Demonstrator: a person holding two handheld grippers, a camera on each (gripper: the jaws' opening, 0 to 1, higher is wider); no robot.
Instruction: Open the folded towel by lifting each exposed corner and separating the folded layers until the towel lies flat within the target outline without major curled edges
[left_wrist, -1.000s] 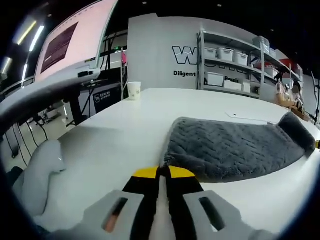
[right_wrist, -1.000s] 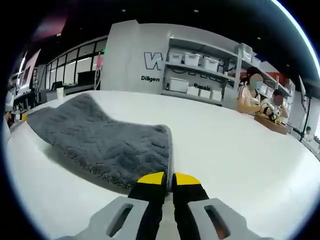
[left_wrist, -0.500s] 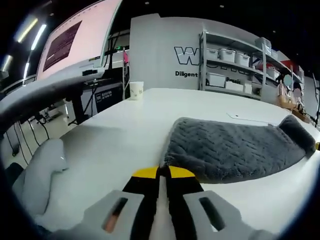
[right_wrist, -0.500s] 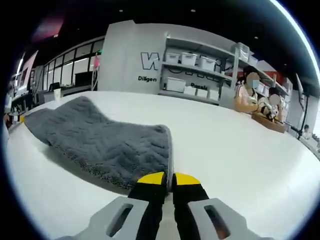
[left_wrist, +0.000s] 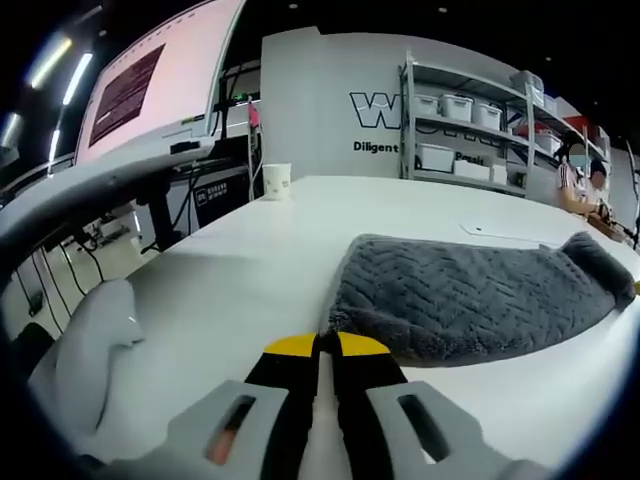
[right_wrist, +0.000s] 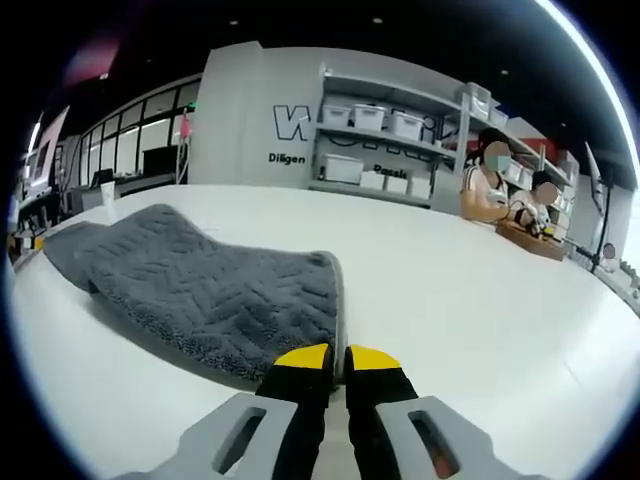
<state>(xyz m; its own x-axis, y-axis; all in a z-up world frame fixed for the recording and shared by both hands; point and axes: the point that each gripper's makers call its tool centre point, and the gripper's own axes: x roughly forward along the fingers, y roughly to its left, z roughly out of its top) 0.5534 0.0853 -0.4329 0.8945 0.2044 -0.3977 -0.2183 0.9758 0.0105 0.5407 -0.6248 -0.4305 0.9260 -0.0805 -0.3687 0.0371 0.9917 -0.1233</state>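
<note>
Towel (left_wrist: 470, 300) is lying on the white tabletop (left_wrist: 240, 270), grey and still folded. Left gripper (left_wrist: 327, 346) and right gripper (right_wrist: 338, 356) fingers are each pinching a near corner.

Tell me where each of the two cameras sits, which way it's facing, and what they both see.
Left gripper view: rides on the left hand-held gripper, low over the white table, looking along its closed yellow-tipped jaws at one corner of the grey towel; a paper cup stands beyond.
Right gripper view: rides on the right hand-held gripper, jaws closed at another towel corner, facing seated people.
Shared: the towel, the table, the shelving and the lettered wall.
</note>
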